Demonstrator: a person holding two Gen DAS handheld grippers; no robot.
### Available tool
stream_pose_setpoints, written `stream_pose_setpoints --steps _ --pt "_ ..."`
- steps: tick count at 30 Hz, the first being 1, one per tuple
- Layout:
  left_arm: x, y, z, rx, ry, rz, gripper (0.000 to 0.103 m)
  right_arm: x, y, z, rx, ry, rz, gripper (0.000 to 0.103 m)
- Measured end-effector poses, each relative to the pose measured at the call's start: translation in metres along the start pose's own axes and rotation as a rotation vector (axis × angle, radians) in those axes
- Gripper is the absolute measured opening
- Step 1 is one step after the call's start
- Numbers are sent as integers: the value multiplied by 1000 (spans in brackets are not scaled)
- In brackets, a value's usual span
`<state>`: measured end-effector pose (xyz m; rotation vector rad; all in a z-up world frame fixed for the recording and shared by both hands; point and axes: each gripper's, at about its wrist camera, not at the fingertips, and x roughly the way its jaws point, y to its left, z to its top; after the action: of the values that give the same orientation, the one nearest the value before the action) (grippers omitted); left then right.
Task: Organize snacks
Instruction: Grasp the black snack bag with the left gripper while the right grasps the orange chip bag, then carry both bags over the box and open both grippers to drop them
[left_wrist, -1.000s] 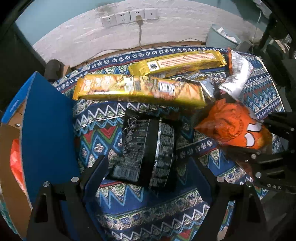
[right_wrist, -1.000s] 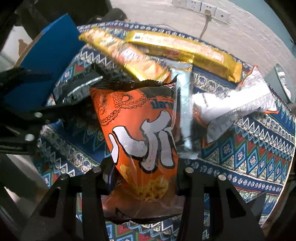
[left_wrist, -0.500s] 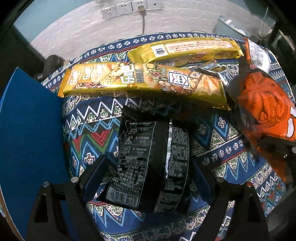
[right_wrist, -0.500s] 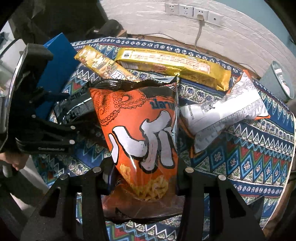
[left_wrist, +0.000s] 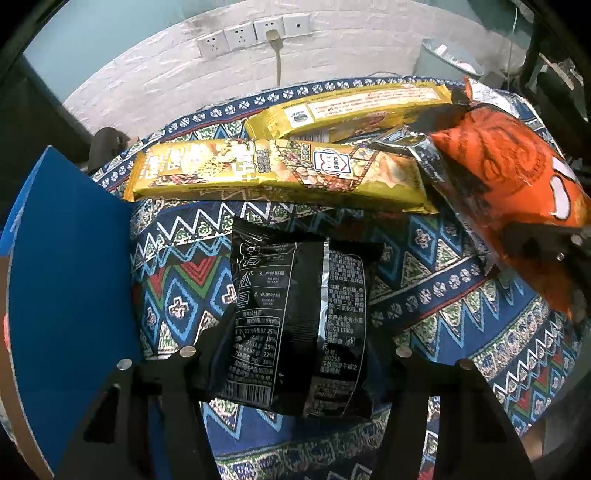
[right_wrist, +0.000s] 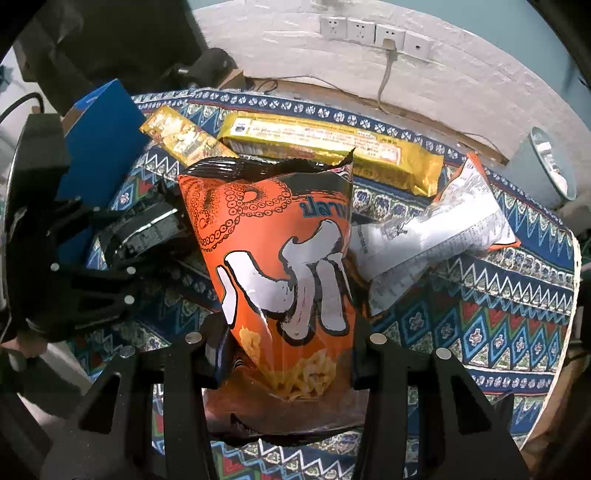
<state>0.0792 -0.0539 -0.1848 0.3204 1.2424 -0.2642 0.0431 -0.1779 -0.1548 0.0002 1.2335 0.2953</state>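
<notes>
My left gripper (left_wrist: 295, 354) is shut on a black snack bag (left_wrist: 295, 325) and holds it above the patterned cloth (left_wrist: 177, 266). My right gripper (right_wrist: 288, 350) is shut on an orange snack bag (right_wrist: 280, 258), held upright off the table; it also shows at the right of the left wrist view (left_wrist: 509, 173). Two long yellow snack packs (left_wrist: 277, 173) (left_wrist: 351, 110) lie side by side at the back of the table. A white and orange bag (right_wrist: 436, 236) lies to the right. The left gripper (right_wrist: 110, 280) with the black bag shows at the left of the right wrist view.
A blue cardboard box (left_wrist: 66, 277) stands open at the table's left edge, also in the right wrist view (right_wrist: 99, 144). A white brick wall with sockets (left_wrist: 255, 31) lies behind. A grey bin (right_wrist: 546, 166) stands on the floor at the right.
My left gripper has closed in on the black bag and lifted it. My right gripper has raised the orange bag a little higher; the table looks farther below.
</notes>
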Motion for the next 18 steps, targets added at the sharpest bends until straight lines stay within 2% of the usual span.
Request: stream_pose_setpoints --steps 18 --pt "-74 14 -15 -34 -142 46 60 -26 20 10 -24 -66 -28 45"
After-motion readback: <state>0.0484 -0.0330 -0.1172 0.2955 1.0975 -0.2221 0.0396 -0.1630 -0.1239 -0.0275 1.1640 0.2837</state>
